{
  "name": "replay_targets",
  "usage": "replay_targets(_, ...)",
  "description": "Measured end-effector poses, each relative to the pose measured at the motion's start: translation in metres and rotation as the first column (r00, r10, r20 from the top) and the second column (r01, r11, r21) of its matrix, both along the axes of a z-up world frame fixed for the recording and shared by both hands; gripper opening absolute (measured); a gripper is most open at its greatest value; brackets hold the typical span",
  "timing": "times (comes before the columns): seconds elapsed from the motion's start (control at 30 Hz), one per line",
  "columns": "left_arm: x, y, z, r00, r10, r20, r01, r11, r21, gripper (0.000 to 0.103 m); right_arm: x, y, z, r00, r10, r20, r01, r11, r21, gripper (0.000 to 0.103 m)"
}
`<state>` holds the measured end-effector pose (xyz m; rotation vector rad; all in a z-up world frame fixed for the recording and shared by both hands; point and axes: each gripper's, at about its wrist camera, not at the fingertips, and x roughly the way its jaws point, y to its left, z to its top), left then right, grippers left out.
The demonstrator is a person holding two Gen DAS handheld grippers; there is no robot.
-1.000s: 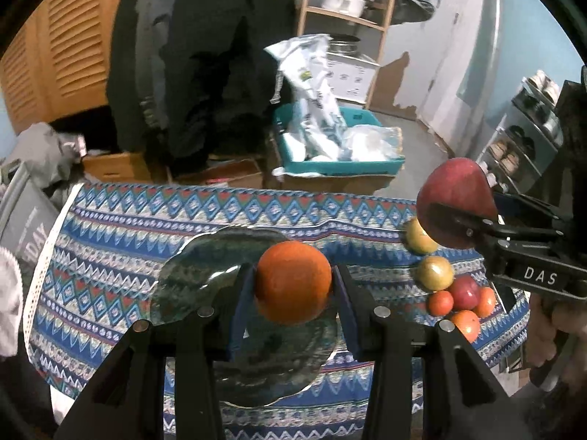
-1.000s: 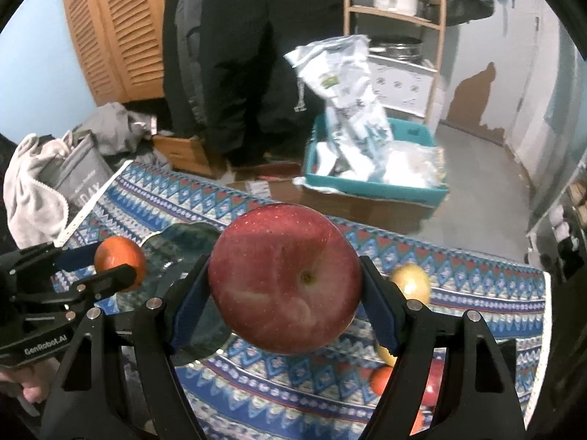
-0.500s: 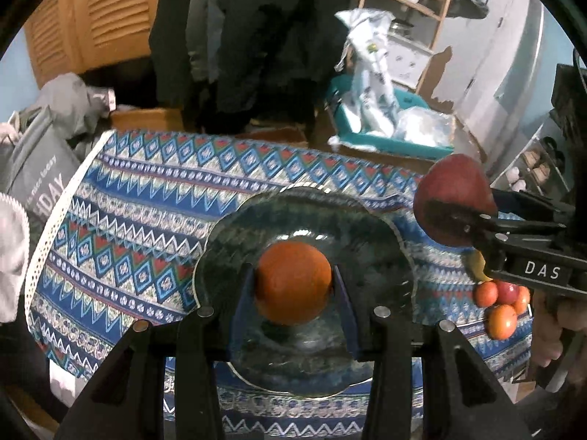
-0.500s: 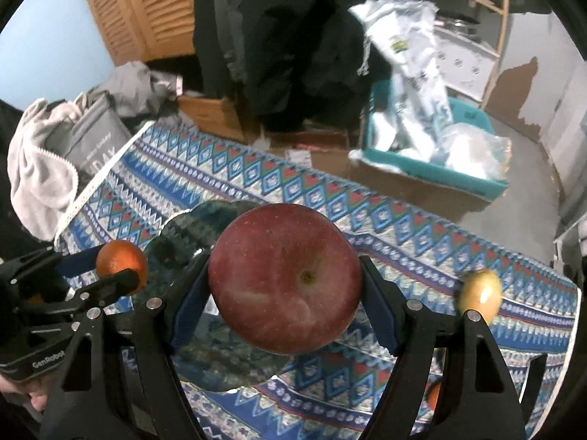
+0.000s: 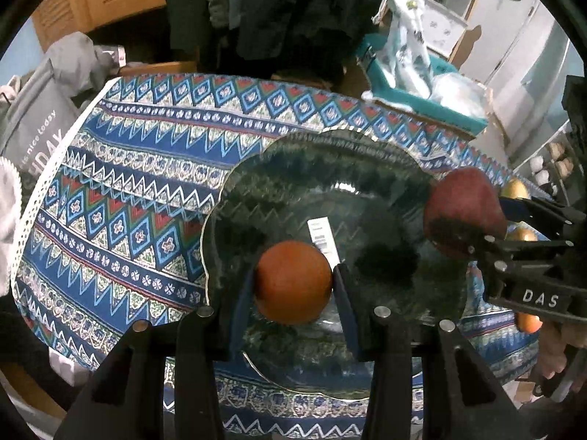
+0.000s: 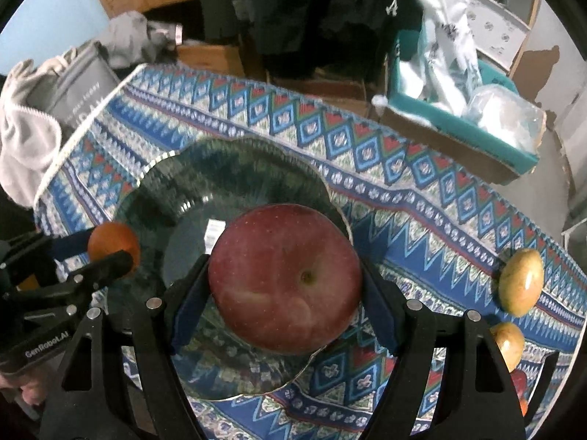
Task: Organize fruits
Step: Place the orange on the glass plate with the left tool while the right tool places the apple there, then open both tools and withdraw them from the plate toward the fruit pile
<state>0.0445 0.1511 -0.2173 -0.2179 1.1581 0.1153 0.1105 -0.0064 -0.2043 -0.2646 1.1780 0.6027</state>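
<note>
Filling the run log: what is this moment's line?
left gripper: shut on orange | right gripper: shut on apple | both over glass plate

left tool (image 5: 293, 286) clamped, right tool (image 6: 284, 282) clamped, side by side

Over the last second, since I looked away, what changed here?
Both hand-held grippers came forward and down over the glass plate: the left carrying the orange, the right the red apple. Neither let go. The fruits on the cloth stayed put.
</note>
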Motion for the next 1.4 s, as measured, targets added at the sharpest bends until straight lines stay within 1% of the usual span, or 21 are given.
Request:
replay_targets(0.07, 0.001, -0.001, -0.006, 1.000, 0.001, -0.017, -0.001, 1.000, 0.005, 0.044, -0.002, 0.001, -0.008, 1.000, 0.008, -0.017, -0.008, 1.000, -0.011, 0.077)
replay_targets(0.2, 0.000, -0.003, -0.013, 0.999, -0.001, -0.043, 0.000, 1.000, -0.015, 0.044, -0.007, 0.003, -0.020, 0.999, 0.027, -0.032, -0.028, 0.999, -0.040, 0.077)
replay_targets(0.33, 0.001, -0.007, -0.021, 0.996, -0.011, -0.085, 0.011, 1.000, 0.001, 0.045, -0.010, 0.005, -0.026, 0.998, 0.039, -0.042, -0.041, 0.998, -0.054, 0.077)
replay_targets(0.43, -0.001, -0.008, -0.019, 0.998, -0.006, -0.070, 0.007, 1.000, 0.018, 0.045, -0.011, 0.007, -0.028, 0.998, 0.044, -0.044, -0.047, 0.997, -0.060, 0.077)
replay_targets(0.57, -0.001, -0.004, -0.016, 0.998, 0.004, -0.069, -0.003, 1.000, 0.018, 0.051, -0.009, 0.008, -0.031, 0.997, 0.046, -0.066, -0.050, 0.996, -0.068, 0.078)
replay_targets(0.6, -0.001, -0.003, -0.017, 0.997, 0.007, -0.071, -0.006, 1.000, 0.017, 0.052, -0.009, 0.008, -0.031, 0.997, 0.044, -0.066, -0.049, 0.997, -0.065, 0.078)
replay_targets(0.8, -0.003, -0.003, -0.015, 0.997, 0.001, -0.072, 0.001, 1.000, 0.017, 0.051, -0.006, 0.007, -0.008, 0.999, 0.036, -0.008, -0.036, 0.999, -0.016, 0.079)
replay_targets(1.03, -0.006, -0.005, 0.001, 0.999, 0.001, -0.033, -0.001, 1.000, 0.018, 0.053, -0.004, -0.004, 0.015, 0.999, -0.001, 0.044, 0.001, 1.000, 0.013, 0.079)
replay_targets(1.1, -0.006, -0.007, 0.008, 1.000, 0.002, -0.018, -0.001, 1.000, 0.020, 0.060, -0.005, -0.008, 0.021, 0.998, -0.017, 0.064, 0.016, 1.000, 0.016, 0.079)
replay_targets(1.17, -0.007, -0.009, 0.016, 1.000, -0.001, 0.006, 0.001, 0.999, 0.035, 0.063, -0.007, -0.012, 0.030, 0.995, -0.027, 0.094, 0.026, 1.000, 0.012, 0.079)
replay_targets(1.27, -0.008, -0.015, 0.027, 0.999, -0.015, 0.034, 0.013, 0.998, 0.056, 0.064, -0.009, -0.016, 0.040, 0.992, -0.037, 0.119, 0.035, 0.999, 0.018, 0.079)
replay_targets(1.37, -0.009, -0.021, 0.037, 0.998, -0.025, 0.058, 0.021, 0.997, 0.068, 0.068, -0.012, -0.021, 0.054, 0.987, -0.052, 0.149, 0.048, 0.998, 0.032, 0.079)
replay_targets(1.4, -0.009, -0.022, 0.040, 0.998, -0.027, 0.064, 0.022, 0.997, 0.070, 0.069, -0.014, -0.023, 0.059, 0.985, -0.057, 0.162, 0.052, 0.998, 0.036, 0.079)
